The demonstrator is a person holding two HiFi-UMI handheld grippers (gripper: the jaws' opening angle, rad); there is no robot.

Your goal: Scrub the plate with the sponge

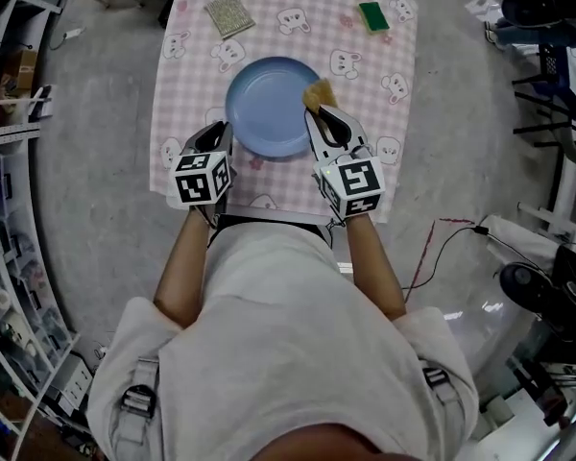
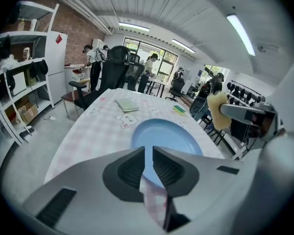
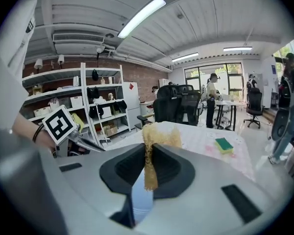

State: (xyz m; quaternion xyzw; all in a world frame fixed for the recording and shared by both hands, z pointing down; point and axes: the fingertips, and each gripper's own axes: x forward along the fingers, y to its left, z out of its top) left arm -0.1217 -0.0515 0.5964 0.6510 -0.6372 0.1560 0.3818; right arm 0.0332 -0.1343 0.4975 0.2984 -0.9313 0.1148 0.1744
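Left gripper (image 1: pixel 218 137): its jaws are a little apart and nothing is pinched between them. The tips are at the near left rim of the round blue plate (image 1: pixel 269 109). It cannot be told if they press on the rim.
Bench: it is covered by a pink checked cloth (image 1: pixel 187 65) with little bears on it.
Scrub pad: a flat grey-green scrub pad (image 1: pixel 229 13) lies at the far side of the cloth, well apart from the plate. It is not in use.
Plate: it lies flat in the middle of the cloth, between the two grippers. It looks bare.
Sponge: the soft yellow sponge (image 1: pixel 319 94) is held at the right rim of the plate, squeezed thin where it is gripped.
Right gripper (image 1: pixel 322 113): its jaws are closed tight on the yellow sponge.
Green sponge: a small green sponge (image 1: pixel 372 15) lies at the far right of the cloth, untouched.
Step in hand: the scrubbing looks to be at its start, with the sponge only at the edge.
How it is done well: the sponge should be pushed down flat and moved in rings over the whole plate, middle and rim. The plate should be held down at its left rim so it is not slid about. The cloth should not be dragged along.
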